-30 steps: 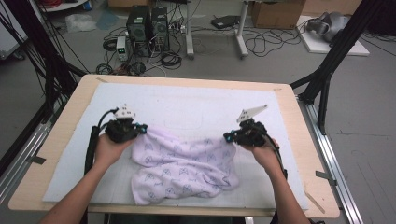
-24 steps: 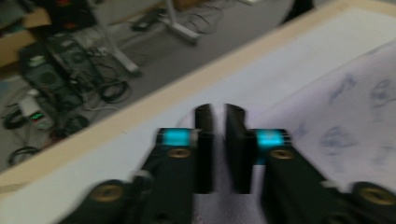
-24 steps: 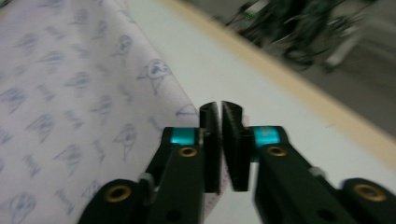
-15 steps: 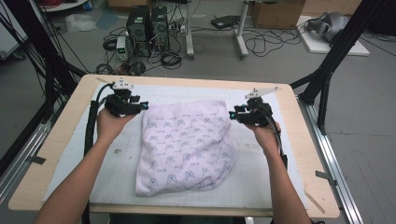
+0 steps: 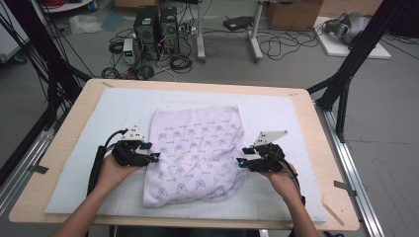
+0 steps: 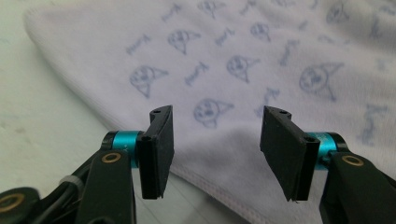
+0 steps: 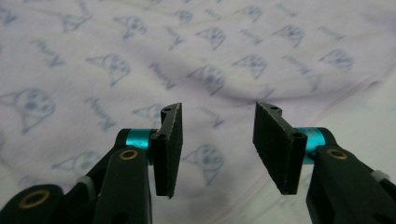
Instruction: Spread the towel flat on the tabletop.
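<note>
A pale lilac cloth (image 5: 200,150) printed with small blue figures lies spread on the white mat, folded over with a rumpled near edge. My left gripper (image 5: 154,157) hovers at the cloth's left edge, open, its jaws apart over the hem of the cloth (image 6: 219,70). At the right edge my right gripper (image 5: 240,162) is open too, jaws spread above the patterned cloth (image 7: 140,60), nothing between them.
The white mat (image 5: 291,113) covers a wooden table (image 5: 84,94). Black frame legs (image 5: 346,74) stand at the table's right and left. Computers and cables (image 5: 158,24) lie on the floor beyond the far edge.
Both grippers carried the cloth away from the person and laid it flat, then let go and came back to the cloth's near sides. The cloth now lies spread.
</note>
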A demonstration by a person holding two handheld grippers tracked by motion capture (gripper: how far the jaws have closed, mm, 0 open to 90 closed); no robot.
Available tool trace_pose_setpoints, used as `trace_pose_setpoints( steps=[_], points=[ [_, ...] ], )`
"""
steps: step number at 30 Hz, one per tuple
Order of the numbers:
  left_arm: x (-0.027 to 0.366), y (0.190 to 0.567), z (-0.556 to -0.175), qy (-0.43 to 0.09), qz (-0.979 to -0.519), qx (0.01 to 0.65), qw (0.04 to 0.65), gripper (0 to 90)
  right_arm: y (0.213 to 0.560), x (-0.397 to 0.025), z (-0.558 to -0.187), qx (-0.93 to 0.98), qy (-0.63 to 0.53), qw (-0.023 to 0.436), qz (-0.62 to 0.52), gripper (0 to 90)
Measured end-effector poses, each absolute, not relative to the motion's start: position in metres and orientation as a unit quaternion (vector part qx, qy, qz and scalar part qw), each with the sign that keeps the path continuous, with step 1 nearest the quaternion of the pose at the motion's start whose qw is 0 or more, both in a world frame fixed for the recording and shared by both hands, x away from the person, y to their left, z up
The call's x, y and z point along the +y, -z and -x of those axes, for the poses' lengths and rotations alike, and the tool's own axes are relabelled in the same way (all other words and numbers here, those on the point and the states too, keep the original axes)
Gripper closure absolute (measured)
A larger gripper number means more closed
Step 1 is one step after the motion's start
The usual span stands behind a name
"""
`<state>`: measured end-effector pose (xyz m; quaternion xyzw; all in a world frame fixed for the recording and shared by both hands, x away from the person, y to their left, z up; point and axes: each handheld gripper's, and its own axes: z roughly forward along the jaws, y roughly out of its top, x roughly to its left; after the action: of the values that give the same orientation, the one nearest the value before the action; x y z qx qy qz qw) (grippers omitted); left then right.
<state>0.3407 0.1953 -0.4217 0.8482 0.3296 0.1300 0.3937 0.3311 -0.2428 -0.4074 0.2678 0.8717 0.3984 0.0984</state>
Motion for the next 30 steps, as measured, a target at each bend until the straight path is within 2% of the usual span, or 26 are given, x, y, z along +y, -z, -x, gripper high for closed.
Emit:
trace_pose_setpoints(
  steps=[2, 3, 4, 5, 6, 7, 8, 14, 23, 26, 27, 28, 30],
  points=[
    [0.193, 0.429, -0.340, -0.123, -0.854, 0.328, 0.385, 49.3, 0.410, -0.242, -0.329, 0.873, -0.400, 0.098, -0.263, 52.0],
    [0.192, 0.432, -0.341, -0.120, -0.856, 0.328, 0.381, 55.0, 0.415, -0.240, -0.327, 0.876, -0.395, 0.093, -0.261, 51.9],
    [0.189, 0.436, -0.343, -0.115, -0.864, 0.325, 0.368, 67.5, 0.423, -0.237, -0.326, 0.882, -0.383, 0.085, -0.260, 51.8],
    [0.187, 0.437, -0.343, -0.118, -0.868, 0.321, 0.360, 67.5, 0.423, -0.237, -0.326, 0.882, -0.383, 0.085, -0.260, 51.8],
    [0.186, 0.438, -0.343, -0.126, -0.865, 0.320, 0.366, 79.5, 0.429, -0.234, -0.326, 0.887, -0.375, 0.078, -0.260, 52.5],
    [0.185, 0.438, -0.343, -0.133, -0.865, 0.317, 0.365, 79.5, 0.429, -0.234, -0.326, 0.887, -0.375, 0.078, -0.260, 52.5],
    [0.186, 0.438, -0.345, -0.127, -0.865, 0.317, 0.368, 87.2, 0.437, -0.231, -0.329, 0.893, -0.360, 0.070, -0.262, 54.8],
    [0.185, 0.436, -0.349, -0.140, -0.861, 0.327, 0.363, 88.9, 0.440, -0.232, -0.333, 0.887, -0.369, 0.074, -0.267, 62.9],
    [0.189, 0.422, -0.376, -0.175, -0.834, 0.363, 0.376, 89.0, 0.440, -0.232, -0.335, 0.883, -0.373, 0.081, -0.274, 60.6],
    [0.195, 0.421, -0.384, -0.170, -0.827, 0.378, 0.379, 88.5, 0.440, -0.234, -0.336, 0.879, -0.377, 0.083, -0.278, 58.6],
    [0.196, 0.421, -0.384, -0.167, -0.825, 0.380, 0.384, 84.2, 0.439, -0.235, -0.335, 0.878, -0.382, 0.081, -0.277, 58.1],
    [0.199, 0.418, -0.381, -0.153, -0.824, 0.377, 0.394, 74.2, 0.436, -0.235, -0.333, 0.876, -0.387, 0.082, -0.275, 57.6],
    [0.199, 0.417, -0.378, -0.154, -0.825, 0.375, 0.394, 68.5, 0.434, -0.236, -0.330, 0.875, -0.392, 0.084, -0.272, 56.7]
  ],
)
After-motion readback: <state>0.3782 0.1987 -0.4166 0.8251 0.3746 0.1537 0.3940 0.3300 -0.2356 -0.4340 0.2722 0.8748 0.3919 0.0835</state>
